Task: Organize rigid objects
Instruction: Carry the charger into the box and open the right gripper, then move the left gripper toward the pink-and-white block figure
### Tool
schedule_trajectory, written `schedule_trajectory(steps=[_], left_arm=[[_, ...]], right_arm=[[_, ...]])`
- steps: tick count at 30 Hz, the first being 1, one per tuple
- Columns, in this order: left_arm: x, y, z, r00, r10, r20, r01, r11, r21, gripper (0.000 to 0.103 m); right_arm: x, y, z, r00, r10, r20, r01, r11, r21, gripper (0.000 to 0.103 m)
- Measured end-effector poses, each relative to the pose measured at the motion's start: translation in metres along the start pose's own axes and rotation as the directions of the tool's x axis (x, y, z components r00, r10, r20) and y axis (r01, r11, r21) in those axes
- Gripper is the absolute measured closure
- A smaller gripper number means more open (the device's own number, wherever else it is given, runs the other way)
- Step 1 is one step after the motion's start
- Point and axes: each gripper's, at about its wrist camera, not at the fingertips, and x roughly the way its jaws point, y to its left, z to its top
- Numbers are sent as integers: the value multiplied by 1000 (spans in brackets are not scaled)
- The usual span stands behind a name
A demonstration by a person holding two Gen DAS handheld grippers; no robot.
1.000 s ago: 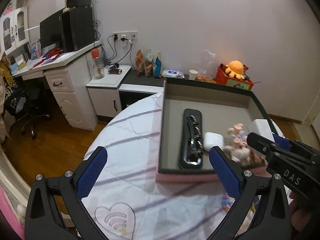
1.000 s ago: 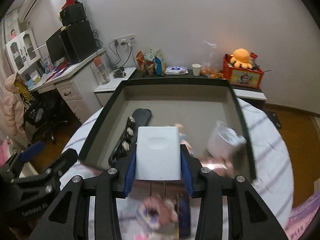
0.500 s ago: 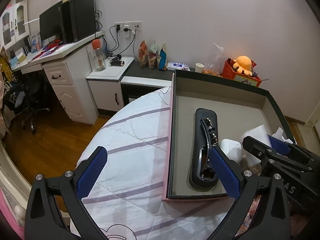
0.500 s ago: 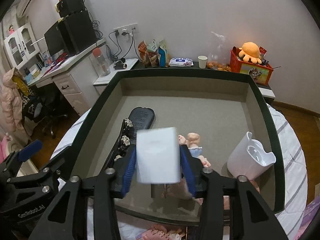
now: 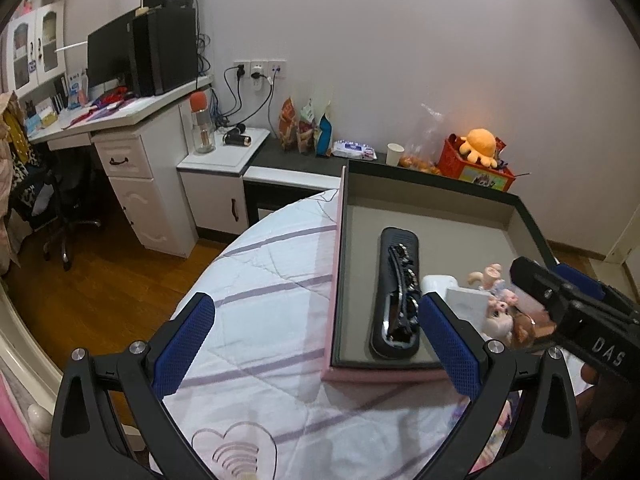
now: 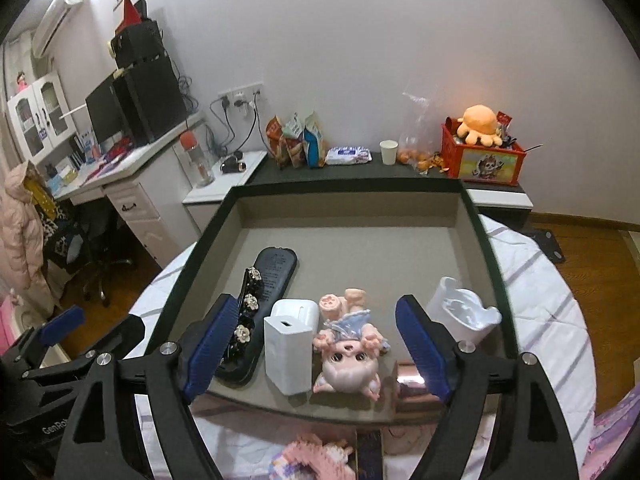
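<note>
- Behind the tray [image 6: 476, 216] a low dark shelf carries snack bags [image 6: 296, 142], a paper cup [image 6: 389, 152] and a red box [image 6: 486, 158] with an orange plush toy on top.
- A white quilt [image 5: 272, 312] with purple stripes lies under the tray.
- In the tray, a black remote [image 6: 272, 276] lies at the left, with a flowered hair clip [image 6: 248, 312] on it.
- A white charger block [image 6: 290, 350] stands just right of the remote, and a pink doll [image 6: 348, 348] lies beside it.
- A white holder [image 6: 464, 312] is at the right side.
- The right claw [image 6: 316, 348] is released, wide over the block and the doll.
- The left claw [image 5: 316, 344] is also released, grasping nothing, over the tray's near left corner.
</note>
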Motion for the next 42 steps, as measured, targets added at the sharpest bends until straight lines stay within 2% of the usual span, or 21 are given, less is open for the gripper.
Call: schedule_trajectory(steps=[12, 20, 28, 35, 42], left_arm=[[-48, -22, -37, 1000, -29, -7, 29, 998, 50, 0], [-78, -41, -64, 998, -53, -16, 54, 995, 85, 0], [-102, -60, -88, 997, -73, -24, 75, 991, 115, 0], [-98, -83, -103, 995, -76, -65, 85, 985, 150, 0], [-71, -106, -117, 988, -70, -141, 96, 979, 181, 0]], right_arm=[[-72, -42, -38, 998, -50, 41, 45, 993, 108, 20], [-105, -69, -77, 997, -77, 27, 70, 981, 183, 20], [-125, -73, -107, 997, -69, 20, 64, 977, 202, 20], [-136, -85, -117, 997, -71, 34, 62, 974, 218, 20], [-130, -99, -118, 998, -66, 22, 59, 968, 242, 20]])
